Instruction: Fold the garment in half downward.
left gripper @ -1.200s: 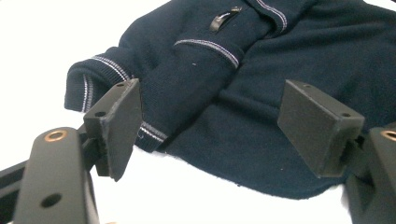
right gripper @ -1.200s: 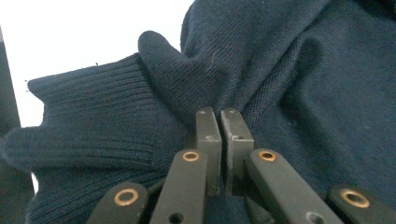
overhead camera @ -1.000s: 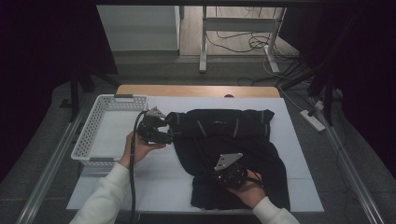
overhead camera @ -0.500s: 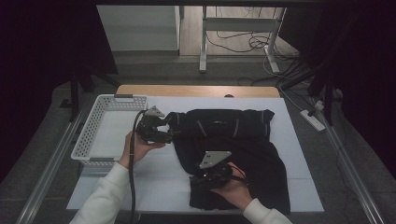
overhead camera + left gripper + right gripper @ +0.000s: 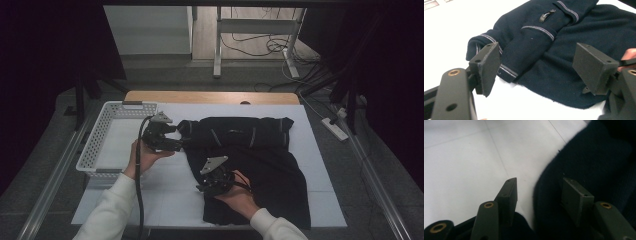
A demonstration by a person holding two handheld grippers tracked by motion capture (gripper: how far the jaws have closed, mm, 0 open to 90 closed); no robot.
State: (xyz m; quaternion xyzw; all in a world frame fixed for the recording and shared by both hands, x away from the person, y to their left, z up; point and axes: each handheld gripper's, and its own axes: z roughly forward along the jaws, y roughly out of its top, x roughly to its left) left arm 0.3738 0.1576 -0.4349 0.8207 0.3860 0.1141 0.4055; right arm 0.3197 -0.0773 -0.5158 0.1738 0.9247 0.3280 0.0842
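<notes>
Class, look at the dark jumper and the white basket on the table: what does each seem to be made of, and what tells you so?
Jumper: seemingly knitted fabric, navy, matt and slightly fuzzy, with ribbed cuffs edged in pale stripes; wool or a synthetic yarn, the look leaves it open.
Basket: probably moulded plastic, white and smooth, its walls a regular grid of holes with a stiff rim.

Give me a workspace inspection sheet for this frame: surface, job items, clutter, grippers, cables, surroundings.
Surface: white table top, wooden strip at the far edge.
Job's things: dark sweater with pale stripes, partly folded, sleeves laid across the top.
Clutter: white basket at the table's left edge; contents nothing seen.
Grippers: left gripper open, aimed at a striped cuff, not touching. Right gripper at the sweater's near left edge, jaws have just been opening; cloth edge lies between them, not pinched.
Cables: black cable trails from the left gripper; loose cables on the floor beyond.
Surroundings: power strip on the floor, right; metal frame legs behind.
</notes>
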